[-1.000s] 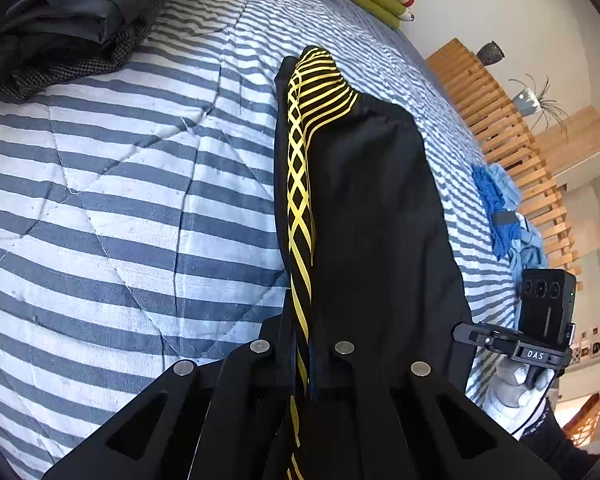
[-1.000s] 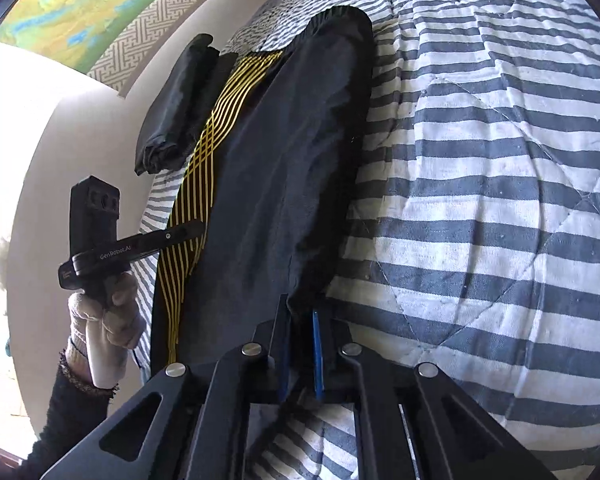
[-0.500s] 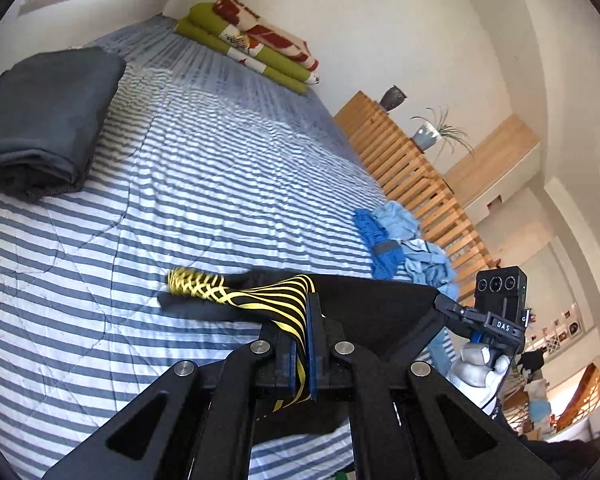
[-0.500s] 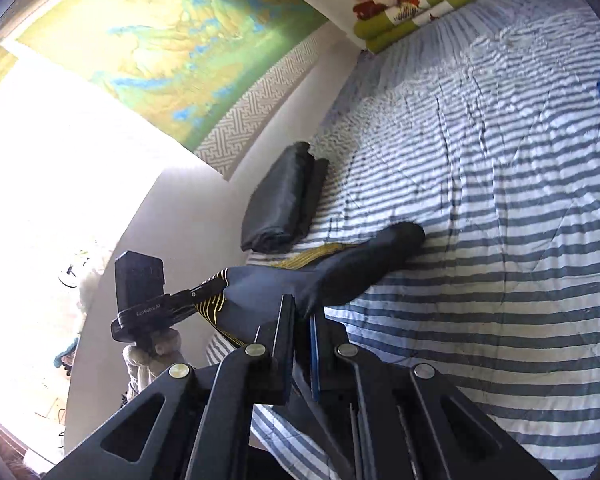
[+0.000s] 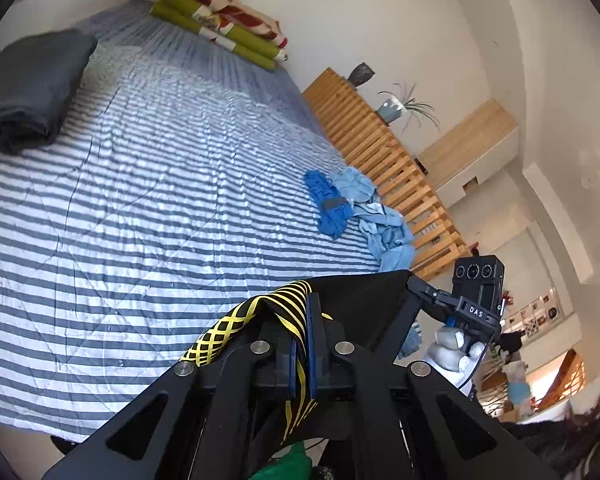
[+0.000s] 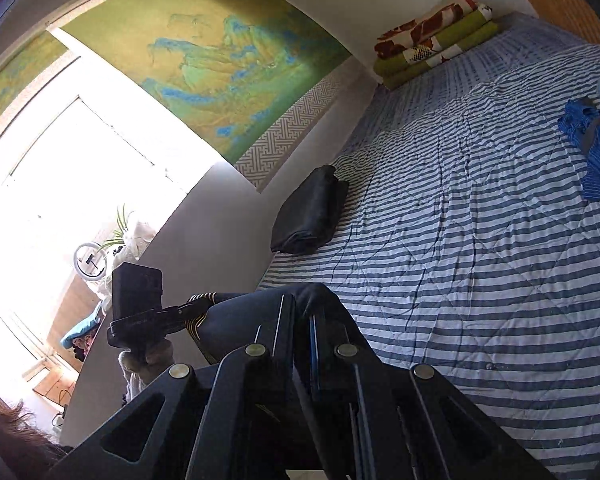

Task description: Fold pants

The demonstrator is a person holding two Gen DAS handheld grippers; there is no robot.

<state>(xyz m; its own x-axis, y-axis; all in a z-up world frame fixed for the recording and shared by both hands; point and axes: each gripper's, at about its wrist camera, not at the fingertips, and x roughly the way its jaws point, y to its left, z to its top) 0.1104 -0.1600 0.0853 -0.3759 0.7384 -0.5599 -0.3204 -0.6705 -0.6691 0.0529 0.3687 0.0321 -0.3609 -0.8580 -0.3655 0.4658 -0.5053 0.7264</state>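
Observation:
The black pants [image 5: 360,296] with a yellow lattice side stripe [image 5: 236,320] hang in the air, lifted clear of the striped bed [image 5: 160,200]. My left gripper [image 5: 302,312] is shut on the striped edge of the fabric. My right gripper [image 6: 300,312] is shut on the plain black edge of the pants [image 6: 252,312]. The fabric is stretched between the two grippers. In the left wrist view the right gripper [image 5: 416,286] shows at the far end of the cloth, held by a gloved hand [image 5: 456,350]. Most of the pants hang below, out of sight.
A folded dark grey garment [image 5: 28,88] lies at the bed's left side. A blue and light-blue clothes pile [image 5: 352,208] lies at the right edge by a wooden slatted frame [image 5: 384,152]. Folded green and red blankets [image 5: 224,20] sit at the far end.
Both grippers have lifted the pants off the bed and drawn them toward the bed's near edge. A second ago the pants lay flat; now they hang stretched between the grippers.

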